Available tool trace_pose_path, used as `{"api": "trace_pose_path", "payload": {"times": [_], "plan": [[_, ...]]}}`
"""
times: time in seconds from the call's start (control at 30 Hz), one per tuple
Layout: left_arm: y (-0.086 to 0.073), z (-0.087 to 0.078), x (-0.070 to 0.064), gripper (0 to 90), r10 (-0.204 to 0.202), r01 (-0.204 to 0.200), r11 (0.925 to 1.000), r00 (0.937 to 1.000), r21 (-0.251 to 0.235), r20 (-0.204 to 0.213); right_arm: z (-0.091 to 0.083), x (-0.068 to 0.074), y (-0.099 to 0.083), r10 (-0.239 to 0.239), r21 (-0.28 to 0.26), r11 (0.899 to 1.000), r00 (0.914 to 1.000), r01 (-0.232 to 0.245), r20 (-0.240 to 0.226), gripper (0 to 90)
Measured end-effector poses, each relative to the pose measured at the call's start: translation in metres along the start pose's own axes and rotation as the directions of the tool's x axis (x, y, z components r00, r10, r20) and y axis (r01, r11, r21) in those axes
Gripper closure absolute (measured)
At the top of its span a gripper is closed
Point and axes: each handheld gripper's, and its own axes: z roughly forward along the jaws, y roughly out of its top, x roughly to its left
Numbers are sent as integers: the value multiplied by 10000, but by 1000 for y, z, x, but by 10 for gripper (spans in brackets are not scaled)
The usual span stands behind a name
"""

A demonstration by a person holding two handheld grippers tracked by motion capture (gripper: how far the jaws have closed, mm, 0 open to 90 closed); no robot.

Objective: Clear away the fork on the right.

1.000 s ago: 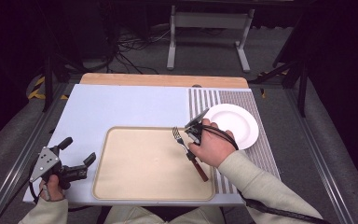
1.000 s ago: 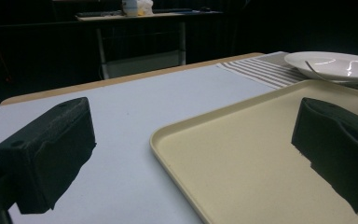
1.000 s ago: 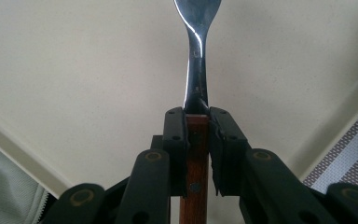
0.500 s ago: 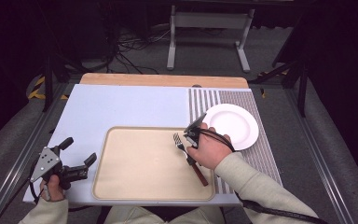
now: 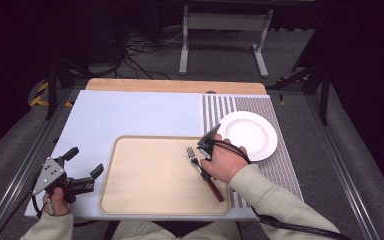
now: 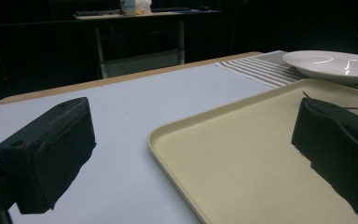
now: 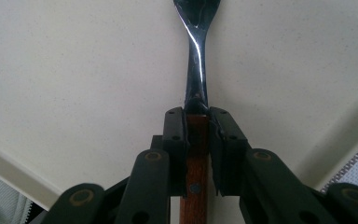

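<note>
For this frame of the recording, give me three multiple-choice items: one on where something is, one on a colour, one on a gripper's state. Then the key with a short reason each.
1. Where is the white plate?
A. on the striped mat, right of the tray
B. in the middle of the tray
C. on the floor beyond the table

2. What colour is the fork handle?
A. blue
B. reddish-brown wood
C. white

3. What is the left gripper doing?
A. clamping the tray rim
B. holding the plate
C. open, holding nothing

Key: 1 A, the high view shows the plate on the stripes beside the tray. 2 B, the right gripper view shows a brown wooden handle between the right gripper fingers. 3 C, the left gripper view shows its fingers wide apart with nothing between them.
</note>
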Motion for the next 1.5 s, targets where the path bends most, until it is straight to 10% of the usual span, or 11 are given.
{"api": "trace_pose_path", "payload": {"times": [0.57, 0.8, 0.93, 1.03, 1.1, 1.27, 1.33, 1.4, 1.5], "plan": [[0, 0, 0, 0, 4, -4, 10000, 10000, 5, 0, -6, -1, 1, -431, -626, 9972, 9989, 418, -202, 631], [0, 0, 0, 0, 0, 0, 10000, 10000, 8, -3, -12, 2, 4, -1532, -2014, 9685, 9880, 1464, -186, 370], [0, 0, 0, 0, 7, -7, 10000, 10000, 6, -8, -17, 7, 6, -2229, -2807, 9388, 9734, 1995, -537, 258], [0, 0, 0, 0, -1, 1, 10000, 10000, -11, -3, -20, 8, 10, -3569, -3629, 8745, 9336, 3218, -321, 186], [0, 0, 0, 0, 3, -3, 10000, 10000, -16, 2, -20, 9, 11, -3835, -3750, 8601, 9231, 3457, -287, 187], [0, 0, 0, 0, -10, 10, 10000, 10000, -1, -5, -21, 11, 20, -5159, -4487, 7642, 8566, 4634, 59, 234], [0, 0, 0, 0, -9, 9, 10000, 10000, -24, -4, -21, 12, 21, -5323, -4553, 7495, 8464, 4806, 171, 243], [0, 0, 0, 0, -9, 9, 10000, 10000, -25, 7, -20, 13, 25, -5798, -4685, 7066, 8134, 5303, 463, 277], [0, 0, 1, 0, 10, -10, 10000, 10000, -11, 15, -16, 14, 29, -6238, -4635, 6763, 7798, 5725, 530, 406]]}}
